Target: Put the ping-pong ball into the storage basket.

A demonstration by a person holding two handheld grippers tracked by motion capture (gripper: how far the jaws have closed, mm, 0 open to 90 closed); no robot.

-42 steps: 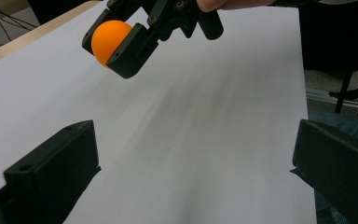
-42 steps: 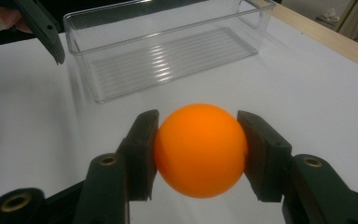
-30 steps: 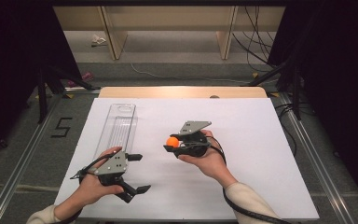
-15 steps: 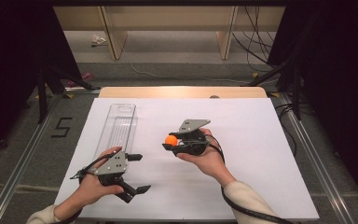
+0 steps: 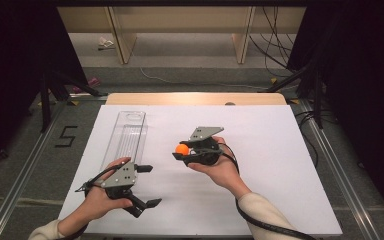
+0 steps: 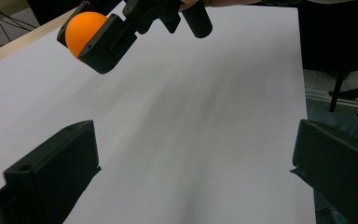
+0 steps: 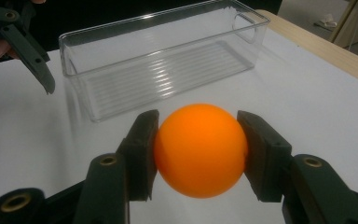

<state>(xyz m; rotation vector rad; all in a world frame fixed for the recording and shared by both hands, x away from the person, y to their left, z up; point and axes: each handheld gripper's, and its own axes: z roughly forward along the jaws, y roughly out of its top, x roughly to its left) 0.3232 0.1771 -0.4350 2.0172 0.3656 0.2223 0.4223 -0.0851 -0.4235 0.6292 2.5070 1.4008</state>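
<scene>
An orange ball point(image 7: 200, 150) sits squeezed between the two black pads of my right gripper point(image 7: 198, 151), which is shut on it. From above, the same ball point(image 5: 182, 149) shows at the tip of the right gripper point(image 5: 184, 151), held over the middle of the white table point(image 5: 260, 165). My left gripper point(image 5: 149, 186) rests near the front left of the table with its jaws wide apart and nothing between them. In the left gripper view the open left gripper point(image 6: 191, 172) faces bare white surface, and the ball point(image 6: 85, 29) appears at the upper left inside the right gripper's fingers point(image 6: 107, 44).
A long clear plastic bin point(image 5: 126, 137) lies empty on the left half of the table, just beyond the left hand; in the right gripper view the bin point(image 7: 163, 60) stands behind the ball. Black cables trail off the front edge.
</scene>
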